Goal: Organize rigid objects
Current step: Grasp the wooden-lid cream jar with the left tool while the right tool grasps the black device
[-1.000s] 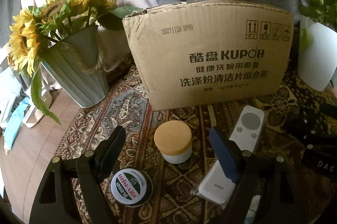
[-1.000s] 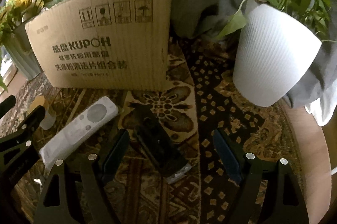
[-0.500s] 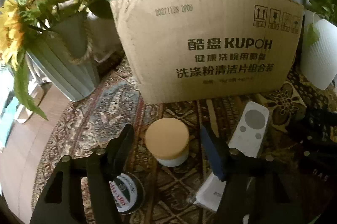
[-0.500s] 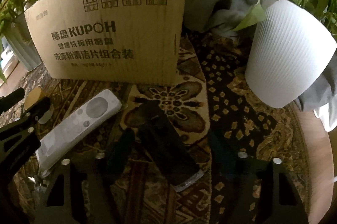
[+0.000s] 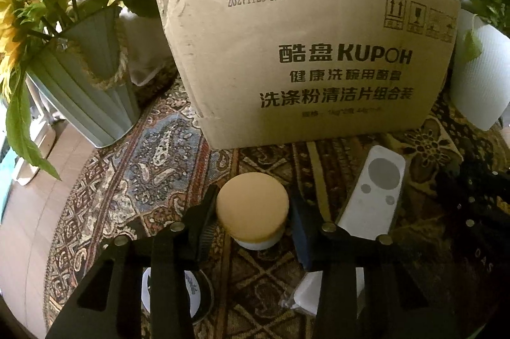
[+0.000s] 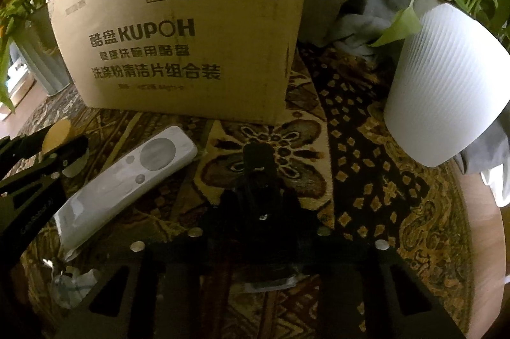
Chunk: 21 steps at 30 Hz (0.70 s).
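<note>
In the left wrist view a small white jar with a tan lid [image 5: 252, 209] stands on the patterned rug. My left gripper [image 5: 253, 213] is shut on the jar, one finger touching each side. A white remote [image 5: 371, 197] lies to its right, also in the right wrist view [image 6: 127, 182]. A round tin [image 5: 191, 291] lies under my left finger. In the right wrist view my right gripper [image 6: 259, 205] is shut on a black remote [image 6: 259, 166] that lies on the rug. The cardboard box [image 5: 306, 58] stands behind; it also shows in the right wrist view [image 6: 185, 36].
A green bucket of sunflowers [image 5: 86, 80] stands left of the box. A white ribbed plant pot [image 6: 446, 84] stands right of it. Crumpled plastic wrap [image 6: 73, 284] lies at the white remote's near end. The rug covers a round wooden table [image 6: 487, 230].
Both grippers moved forward and down and closed. The left one closed around the tan-lidded jar; the right one closed around the black remote.
</note>
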Available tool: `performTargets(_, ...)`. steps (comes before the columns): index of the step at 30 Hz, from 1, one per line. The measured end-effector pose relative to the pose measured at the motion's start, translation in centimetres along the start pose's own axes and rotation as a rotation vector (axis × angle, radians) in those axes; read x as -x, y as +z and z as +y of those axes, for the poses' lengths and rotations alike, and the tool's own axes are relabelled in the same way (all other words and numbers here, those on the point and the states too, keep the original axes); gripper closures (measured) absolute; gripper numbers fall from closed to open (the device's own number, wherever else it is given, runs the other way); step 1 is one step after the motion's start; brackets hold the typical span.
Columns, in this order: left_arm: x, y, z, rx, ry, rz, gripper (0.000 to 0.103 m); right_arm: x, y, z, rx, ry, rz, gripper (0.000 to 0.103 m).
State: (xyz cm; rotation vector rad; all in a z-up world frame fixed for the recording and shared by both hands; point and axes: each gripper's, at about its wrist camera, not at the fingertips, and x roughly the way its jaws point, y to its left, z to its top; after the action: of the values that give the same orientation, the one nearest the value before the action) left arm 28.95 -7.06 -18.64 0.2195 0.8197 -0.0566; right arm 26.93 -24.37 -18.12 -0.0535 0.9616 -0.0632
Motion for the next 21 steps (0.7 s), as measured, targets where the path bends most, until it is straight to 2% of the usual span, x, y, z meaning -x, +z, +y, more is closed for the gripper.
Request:
performTargets(5,0.9,0.0,-0.4,-0.005,-0.009,-0.013,0.062,1.2,-0.1,0.1,-0.001,0.000,-0.015,0.072)
performTargets(21,6.0,1.6,-0.8,0.003,-0.040,-0.153,0.062,6.3,0.0,-0.2,-0.012,0.001,-0.112,0.073)
